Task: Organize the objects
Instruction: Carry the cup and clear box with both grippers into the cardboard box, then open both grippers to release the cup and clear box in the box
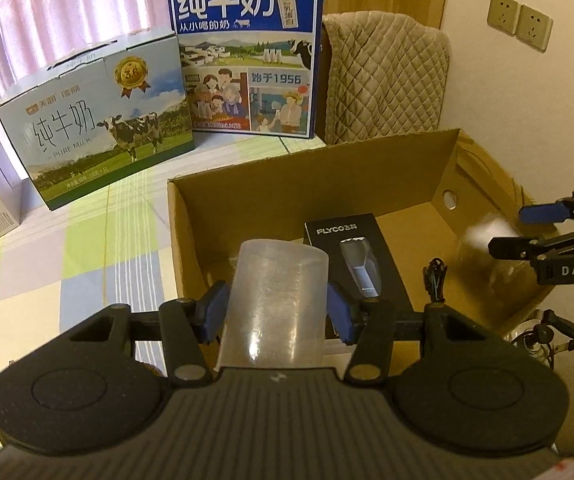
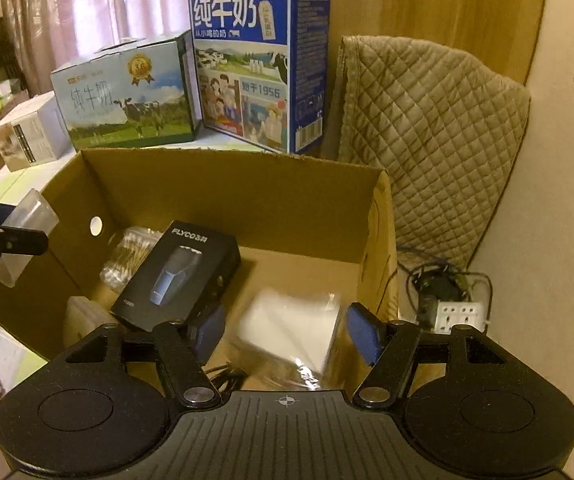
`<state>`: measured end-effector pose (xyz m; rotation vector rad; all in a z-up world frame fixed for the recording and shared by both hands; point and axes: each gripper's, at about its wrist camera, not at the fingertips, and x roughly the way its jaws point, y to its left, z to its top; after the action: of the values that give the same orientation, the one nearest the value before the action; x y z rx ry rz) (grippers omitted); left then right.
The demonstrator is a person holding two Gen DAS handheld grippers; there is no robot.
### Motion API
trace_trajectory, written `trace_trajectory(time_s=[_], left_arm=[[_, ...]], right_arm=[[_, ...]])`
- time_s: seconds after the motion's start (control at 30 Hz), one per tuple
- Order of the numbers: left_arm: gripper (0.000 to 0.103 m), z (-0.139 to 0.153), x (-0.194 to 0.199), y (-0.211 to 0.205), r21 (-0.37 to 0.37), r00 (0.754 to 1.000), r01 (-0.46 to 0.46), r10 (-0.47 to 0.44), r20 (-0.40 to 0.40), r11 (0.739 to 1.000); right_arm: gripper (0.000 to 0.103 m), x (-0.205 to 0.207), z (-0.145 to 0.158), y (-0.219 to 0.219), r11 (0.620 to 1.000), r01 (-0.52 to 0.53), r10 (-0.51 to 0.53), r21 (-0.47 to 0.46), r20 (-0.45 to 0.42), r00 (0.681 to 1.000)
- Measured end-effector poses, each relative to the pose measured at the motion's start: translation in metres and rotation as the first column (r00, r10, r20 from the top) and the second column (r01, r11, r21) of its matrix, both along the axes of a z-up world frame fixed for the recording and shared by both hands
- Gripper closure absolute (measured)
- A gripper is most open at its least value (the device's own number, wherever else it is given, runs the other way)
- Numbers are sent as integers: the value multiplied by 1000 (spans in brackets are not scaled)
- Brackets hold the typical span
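The left gripper (image 1: pixel 275 312) is clamped on a clear cup (image 1: pixel 277 300), held at the near left wall of the open carton (image 2: pixel 239 172). The right gripper (image 2: pixel 283 332) hangs spread inside the carton, a blurred white packet (image 2: pixel 291 324) between its pads; contact cannot be told. A black box (image 2: pixel 179 276) and cotton swabs (image 2: pixel 127 256) fill the carton's left; its right floor is bare. Two milk boxes (image 1: pixel 99 116) stand behind on the checked cloth (image 1: pixel 67 240), a quilted chair (image 2: pixel 427 140) beside.
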<state>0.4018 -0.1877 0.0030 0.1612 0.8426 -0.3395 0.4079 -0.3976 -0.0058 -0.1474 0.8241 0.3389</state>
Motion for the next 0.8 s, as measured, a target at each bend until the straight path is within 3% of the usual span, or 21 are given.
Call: trace_trajectory(time_s=[0.3, 0.8], left_arm=[[54, -13, 13, -2, 29, 1000, 0, 1, -27, 1000], [54, -25, 32, -13, 62, 999, 20, -17, -43, 998]], right_arm=[[37, 8, 1, 0, 999, 5, -4, 50, -13, 1000], [37, 14, -5, 2, 998, 12, -10, 59, -32, 999]])
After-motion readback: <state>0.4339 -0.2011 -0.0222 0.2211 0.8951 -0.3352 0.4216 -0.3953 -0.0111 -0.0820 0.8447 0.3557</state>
